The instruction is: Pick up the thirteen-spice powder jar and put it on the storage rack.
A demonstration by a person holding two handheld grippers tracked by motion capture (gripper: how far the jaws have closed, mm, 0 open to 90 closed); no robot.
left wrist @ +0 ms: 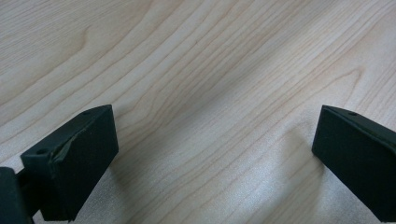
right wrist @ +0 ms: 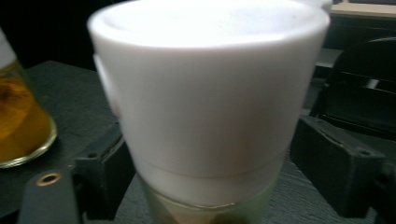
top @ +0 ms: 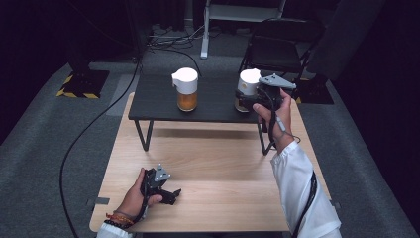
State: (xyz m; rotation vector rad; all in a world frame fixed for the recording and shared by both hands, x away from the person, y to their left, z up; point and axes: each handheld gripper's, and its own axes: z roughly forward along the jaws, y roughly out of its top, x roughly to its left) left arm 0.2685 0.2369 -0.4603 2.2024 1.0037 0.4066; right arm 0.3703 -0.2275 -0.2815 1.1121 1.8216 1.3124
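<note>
Two jars stand on the dark desk; the right gripper [right wrist: 210, 177] brackets one jar [right wrist: 210, 102], jaws released and apart from its sides. Closing off-centre could tip it. Left gripper [left wrist: 210, 158] rests unclenched, empty.

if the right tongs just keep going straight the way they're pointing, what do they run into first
The white-lidded jar: it already sits between the right tongs, whose jaws flank its sides, seemingly with a small gap on one side.
</note>
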